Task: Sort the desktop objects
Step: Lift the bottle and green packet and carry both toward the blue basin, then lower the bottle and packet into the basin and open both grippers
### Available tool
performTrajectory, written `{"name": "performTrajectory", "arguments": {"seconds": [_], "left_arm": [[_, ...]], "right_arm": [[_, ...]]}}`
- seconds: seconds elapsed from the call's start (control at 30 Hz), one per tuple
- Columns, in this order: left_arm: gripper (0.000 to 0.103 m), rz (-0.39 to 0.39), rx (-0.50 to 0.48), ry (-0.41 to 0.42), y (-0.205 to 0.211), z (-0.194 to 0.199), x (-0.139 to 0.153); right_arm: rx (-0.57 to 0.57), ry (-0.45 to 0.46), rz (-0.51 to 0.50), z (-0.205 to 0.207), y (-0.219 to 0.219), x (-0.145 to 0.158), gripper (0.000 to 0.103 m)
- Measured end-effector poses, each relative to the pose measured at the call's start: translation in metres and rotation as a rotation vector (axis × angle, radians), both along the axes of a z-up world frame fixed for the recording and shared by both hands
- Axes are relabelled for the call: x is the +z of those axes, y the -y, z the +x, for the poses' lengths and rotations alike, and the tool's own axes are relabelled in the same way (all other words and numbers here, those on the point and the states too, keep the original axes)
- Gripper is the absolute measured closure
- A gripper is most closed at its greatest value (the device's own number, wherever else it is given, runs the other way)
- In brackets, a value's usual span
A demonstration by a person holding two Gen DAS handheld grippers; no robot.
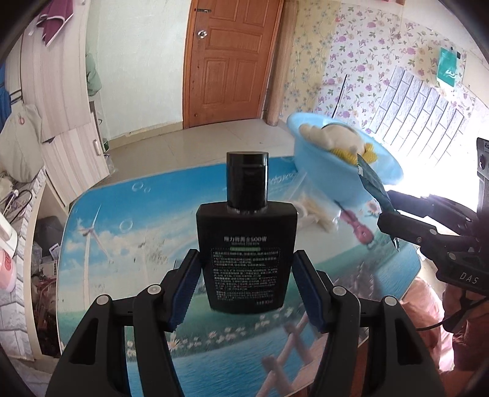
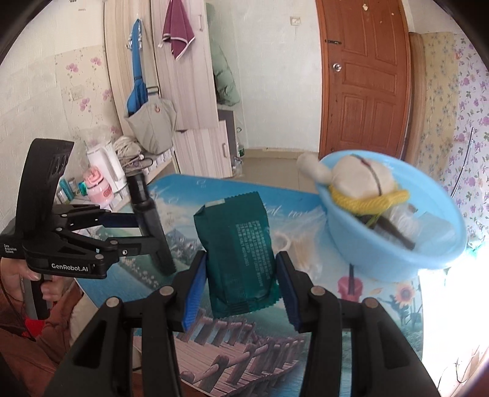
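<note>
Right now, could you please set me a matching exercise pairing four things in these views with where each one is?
Things:
1. black bottle
2. green packet
3. plush toy
4. clear bag

Places:
A. in the blue basin
B. in the right gripper
C. lying on the table
D. in the left gripper

Pairs: 1-D, 2-B, 3-A, 4-C

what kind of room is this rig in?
Likely a lived-in home room, perhaps a bedroom: floral wallpaper, a panelled wooden door, a wardrobe with a towel hung on it.
</note>
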State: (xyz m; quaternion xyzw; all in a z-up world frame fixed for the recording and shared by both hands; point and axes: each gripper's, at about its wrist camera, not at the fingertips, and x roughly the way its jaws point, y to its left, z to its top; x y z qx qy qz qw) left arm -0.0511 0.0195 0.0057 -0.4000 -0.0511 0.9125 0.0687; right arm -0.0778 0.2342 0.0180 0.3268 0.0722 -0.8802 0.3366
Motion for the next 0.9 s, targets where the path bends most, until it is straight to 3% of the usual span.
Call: {"name": "performTrajectory", "arguments": {"seconds": [0.4, 0.7, 0.9], "left_arm": [[0.042, 0.007, -0.106, -0.063, -0.056, -0.065, 0.049], [0.042, -0.026, -0.234, -0.085, -0.115, -0.139, 0.070], [0.045, -0.002, -0.316, -0.123, -0.150, -0.181, 0.076]], "right_arm": [[-0.077, -0.049, -0.074, -0.044, -0.041, 0.039, 0.059], [-0.234, -0.021, -0.089, -0.103, -0.092, 0.034, 0.059], [-0.352, 0.017, -0.043, -0.146, -0.111, 0.022, 0.059]]}}
